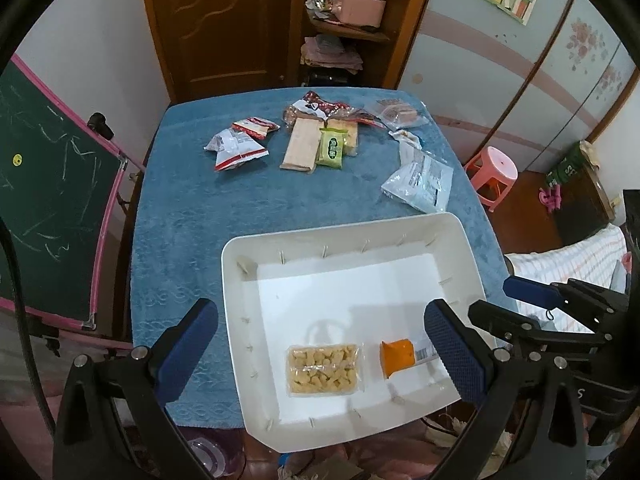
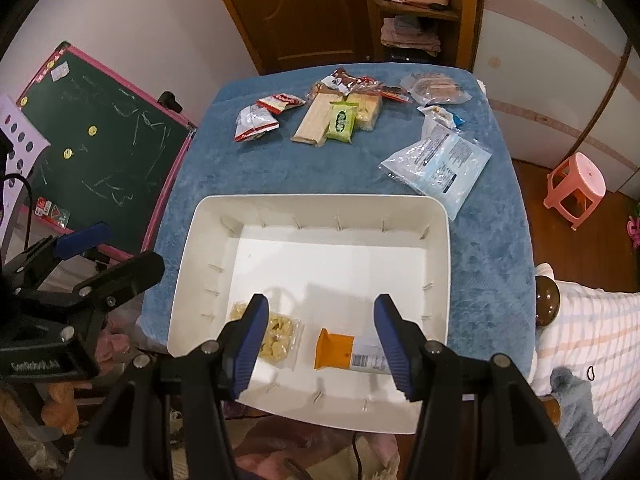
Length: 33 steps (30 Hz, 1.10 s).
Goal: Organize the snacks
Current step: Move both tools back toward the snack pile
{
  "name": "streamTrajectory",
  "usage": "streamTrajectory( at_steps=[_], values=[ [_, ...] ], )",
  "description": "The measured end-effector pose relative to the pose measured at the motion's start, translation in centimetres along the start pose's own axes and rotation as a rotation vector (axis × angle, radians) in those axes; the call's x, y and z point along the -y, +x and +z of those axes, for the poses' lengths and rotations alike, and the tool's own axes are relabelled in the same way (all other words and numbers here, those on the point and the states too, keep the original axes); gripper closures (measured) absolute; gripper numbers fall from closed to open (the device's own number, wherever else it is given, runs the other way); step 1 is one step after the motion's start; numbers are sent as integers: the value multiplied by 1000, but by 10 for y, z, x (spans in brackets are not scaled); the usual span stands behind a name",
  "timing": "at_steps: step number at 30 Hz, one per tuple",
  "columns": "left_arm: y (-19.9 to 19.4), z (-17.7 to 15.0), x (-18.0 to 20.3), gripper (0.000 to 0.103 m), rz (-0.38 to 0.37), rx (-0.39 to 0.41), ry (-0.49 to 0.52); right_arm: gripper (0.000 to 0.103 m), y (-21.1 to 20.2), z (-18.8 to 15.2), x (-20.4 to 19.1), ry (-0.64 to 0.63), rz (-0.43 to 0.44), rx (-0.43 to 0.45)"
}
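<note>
Both your tools hang open and empty over the white bin.

Your left tool [image 1: 320, 344] gapes wide above the bin [image 1: 240, 276] on the blue worktop [image 1: 192, 216]; your right tool [image 2: 320, 340] stands partly open. In the bin lie a clear pack [image 1: 323, 369] and an orange pack [image 1: 397, 355], slightly apart. The other snacks [image 1: 316, 140] lie near the worktop's far edge.

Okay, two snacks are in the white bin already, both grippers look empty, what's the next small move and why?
Probably send the right gripper, open and empty over the white bin, out to the pale blue packet. It is the loose snack lying nearest the bin, on that gripper's side of the blue cloth. The clear cracker pack and orange packet already lie inside.
</note>
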<state>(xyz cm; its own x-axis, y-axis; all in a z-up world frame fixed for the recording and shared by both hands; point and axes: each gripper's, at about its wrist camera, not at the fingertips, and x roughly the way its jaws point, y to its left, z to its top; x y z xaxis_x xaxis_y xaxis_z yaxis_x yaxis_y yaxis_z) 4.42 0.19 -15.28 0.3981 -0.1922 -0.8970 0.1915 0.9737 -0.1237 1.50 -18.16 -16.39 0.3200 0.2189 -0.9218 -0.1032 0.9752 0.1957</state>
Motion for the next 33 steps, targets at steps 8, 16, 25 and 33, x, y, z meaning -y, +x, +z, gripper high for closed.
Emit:
streamTrajectory(
  at_steps=[8,16,25,33],
  values=[
    [-1,23,8,1,20,22,20,47,-7,22,22,32,-9,29],
    [-17,78,21,1,56,124,53,47,-27,70,53,45,-50,96],
    [1,145,38,1,85,178,105,47,-44,141,110,104,-67,182],
    [73,184,52,1,99,115,158,47,22,173,177,240,-10,99]
  ],
)
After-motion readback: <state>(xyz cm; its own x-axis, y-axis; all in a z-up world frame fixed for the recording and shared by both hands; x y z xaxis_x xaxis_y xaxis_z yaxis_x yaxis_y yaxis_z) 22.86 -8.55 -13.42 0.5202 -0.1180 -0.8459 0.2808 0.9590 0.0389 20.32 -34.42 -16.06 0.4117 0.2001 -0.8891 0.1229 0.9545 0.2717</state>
